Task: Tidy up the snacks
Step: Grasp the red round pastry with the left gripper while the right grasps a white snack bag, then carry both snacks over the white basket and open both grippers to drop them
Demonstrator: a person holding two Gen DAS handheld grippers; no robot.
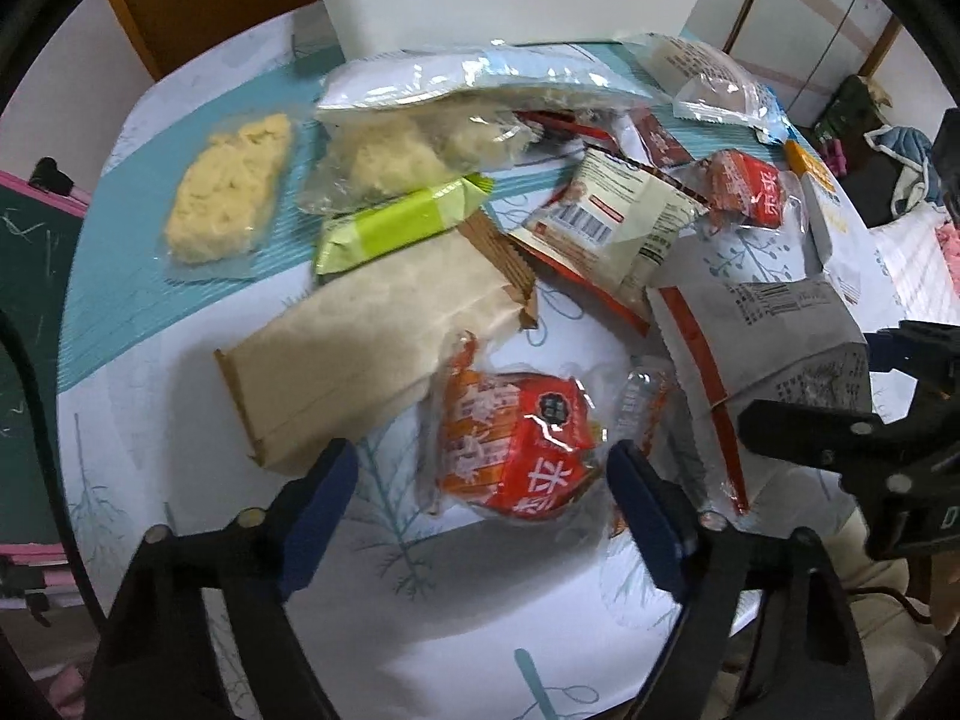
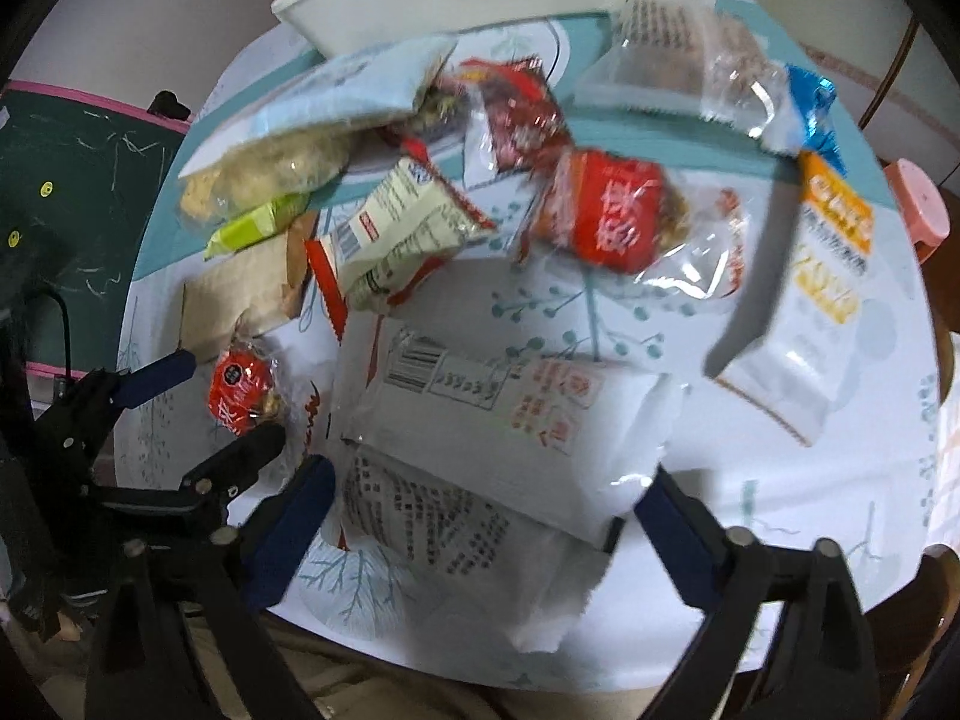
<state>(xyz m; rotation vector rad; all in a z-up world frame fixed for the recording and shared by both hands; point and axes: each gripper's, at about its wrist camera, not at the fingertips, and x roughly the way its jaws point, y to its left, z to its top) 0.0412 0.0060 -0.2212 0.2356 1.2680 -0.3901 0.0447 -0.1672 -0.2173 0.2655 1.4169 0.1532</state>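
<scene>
Left gripper (image 1: pixel 483 492) spread wide around red snack packet (image 1: pixel 516 450); brown paper packet (image 1: pixel 366 348) crowding at ten o'clock. Right gripper (image 2: pixel 486 510) agape, straddling white packet (image 2: pixel 510 420), nothing clamped.

I see the bin (image 1: pixel 510 6) at the table's (image 1: pixel 180 420) far edge, snack packets (image 1: pixel 414 222) heaped before it, mid-table.

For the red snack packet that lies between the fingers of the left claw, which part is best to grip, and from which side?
Grip the plump red middle of the red snack packet, not its thin clear edges, which would likely slip. Come from the near side, as the left claw is already open with one finger on each side. The brown paper bag touches the packet's far left corner, so a lift straight up seems safest.
</scene>
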